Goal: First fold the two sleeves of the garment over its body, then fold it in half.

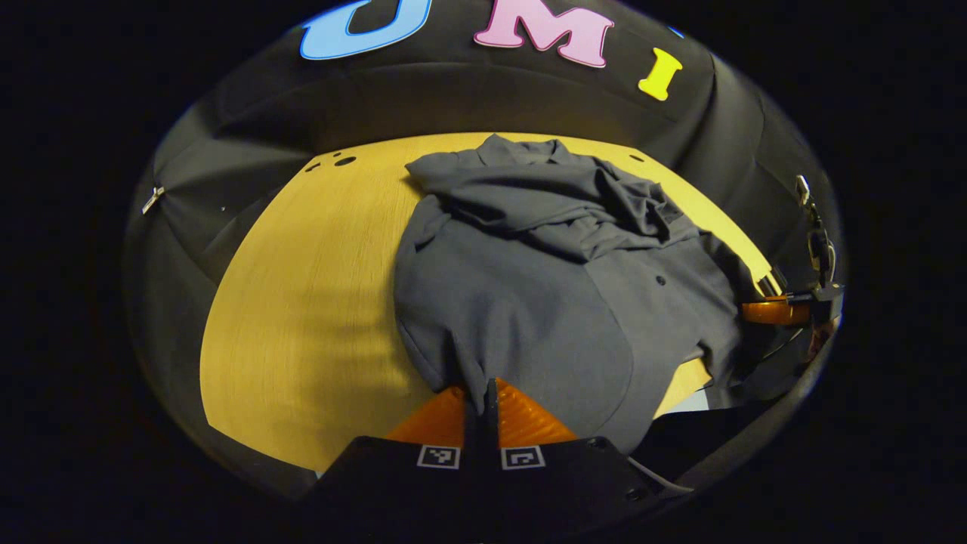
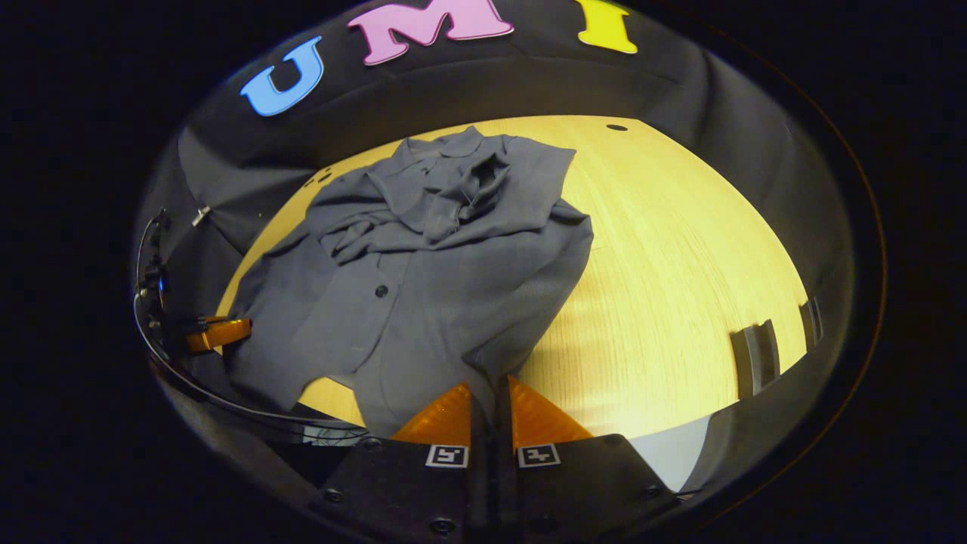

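While both my claws sit at the near edge of the table [image 1: 302,317], each one has its fingers pressed together on the hem of the grey shirt [image 1: 529,302]. In the left gripper view, my left claw [image 1: 489,393] pinches a fold of the hem's corner, the cloth rising out from between the two fingers. In the right gripper view, my right claw [image 2: 500,389] clamps the other corner of the hem in the same way.

The shirt lies across the wooden table with its collar [image 2: 442,147] toward the far wall and its buttons [image 2: 381,290] facing up. Both sleeves [image 2: 423,215] lie bunched over the chest in a wrinkled heap just below the collar. The lower body of the shirt is fairly flat, and part of the hem between my claws seems to hang over the table's near edge, though the dark there makes it hard to be sure.
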Tool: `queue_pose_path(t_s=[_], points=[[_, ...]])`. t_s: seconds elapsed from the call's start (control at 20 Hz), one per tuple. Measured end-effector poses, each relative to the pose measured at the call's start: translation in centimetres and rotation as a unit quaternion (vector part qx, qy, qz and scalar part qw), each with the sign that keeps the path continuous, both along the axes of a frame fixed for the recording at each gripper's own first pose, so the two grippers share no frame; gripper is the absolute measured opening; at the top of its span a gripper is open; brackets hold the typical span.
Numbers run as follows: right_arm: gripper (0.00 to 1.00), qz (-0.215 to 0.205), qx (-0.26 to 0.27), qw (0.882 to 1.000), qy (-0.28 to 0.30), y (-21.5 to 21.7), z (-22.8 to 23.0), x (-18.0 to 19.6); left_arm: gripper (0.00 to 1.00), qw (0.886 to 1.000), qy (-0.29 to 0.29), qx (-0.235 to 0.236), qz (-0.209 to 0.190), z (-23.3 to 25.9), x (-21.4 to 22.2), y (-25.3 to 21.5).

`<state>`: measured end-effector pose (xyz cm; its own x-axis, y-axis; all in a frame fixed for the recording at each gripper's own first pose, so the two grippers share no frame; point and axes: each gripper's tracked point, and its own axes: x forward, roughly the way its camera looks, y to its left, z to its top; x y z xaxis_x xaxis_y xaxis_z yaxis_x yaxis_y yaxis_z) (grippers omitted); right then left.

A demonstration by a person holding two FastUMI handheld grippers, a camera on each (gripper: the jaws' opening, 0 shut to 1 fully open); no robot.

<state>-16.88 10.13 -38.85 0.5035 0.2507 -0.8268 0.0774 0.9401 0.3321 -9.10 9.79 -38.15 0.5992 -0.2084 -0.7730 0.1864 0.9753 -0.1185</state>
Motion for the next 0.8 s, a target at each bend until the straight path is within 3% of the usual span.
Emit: queue_pose_path(t_s=[0.3,0.55,0.8], points=[[0.09,-0.018,0.014,0.999,-0.047,-1.9,5.2,1.6,0.06,0.999,-0.012,-0.04,-0.009,5.1,-0.9,-1.4],[0.08,-0.052,0.019,0.989,-0.135,-5.5,11.5,8.0,0.06,0.995,-0.059,-0.077,0.027,10.3,3.2,-1.2],[0.08,-0.036,0.015,0.983,-0.177,-5.9,13.6,12.1,0.05,0.988,-0.091,-0.108,0.054,13.7,7.4,-2.4]])
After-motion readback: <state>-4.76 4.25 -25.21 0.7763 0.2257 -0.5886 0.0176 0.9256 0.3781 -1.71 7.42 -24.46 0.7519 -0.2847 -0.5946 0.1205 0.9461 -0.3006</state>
